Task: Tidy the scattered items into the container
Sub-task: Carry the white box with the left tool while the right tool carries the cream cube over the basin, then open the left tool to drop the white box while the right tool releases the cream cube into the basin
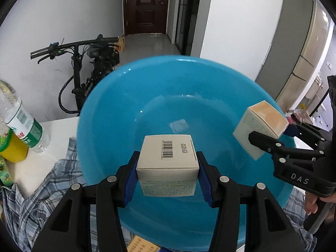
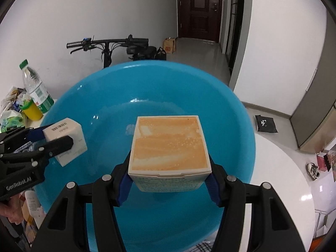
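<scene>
- The left gripper (image 1: pixel 167 166) is clamped on a white box (image 1: pixel 168 157), its blue pads pressing both side faces; a barcode shows on the box's top.
- This white box hangs above the inside of the basin (image 1: pixel 109 109), toward the near side of its floor, not touching the basin.
- The right gripper (image 2: pixel 169 173) is closed on an orange-topped box (image 2: pixel 169 145), pads against its left and right sides.
- That box is also held over the basin's inside, clear of the floor, nearer the right wall as the left wrist view shows it (image 1: pixel 262 124).
- The two boxes are near each other but apart, side by side above the basin.
- The blue basin sits on a white table (image 2: pixel 277 168), on top of a checked cloth (image 1: pixel 42 195) that spreads out under its left and near edges.
- At the table's far left edge stand a clear bottle (image 2: pixel 36 88) with a green cap and a yellow cup (image 2: pixel 32 110) just beside it.
- A pale label patch (image 1: pixel 178 125) shows on the basin floor.
- A bike (image 2: pixel 109 46) stands against the wall behind the table.
- A hand (image 2: pixel 12 210) grips the left gripper's handle at the lower left of the right wrist view.
</scene>
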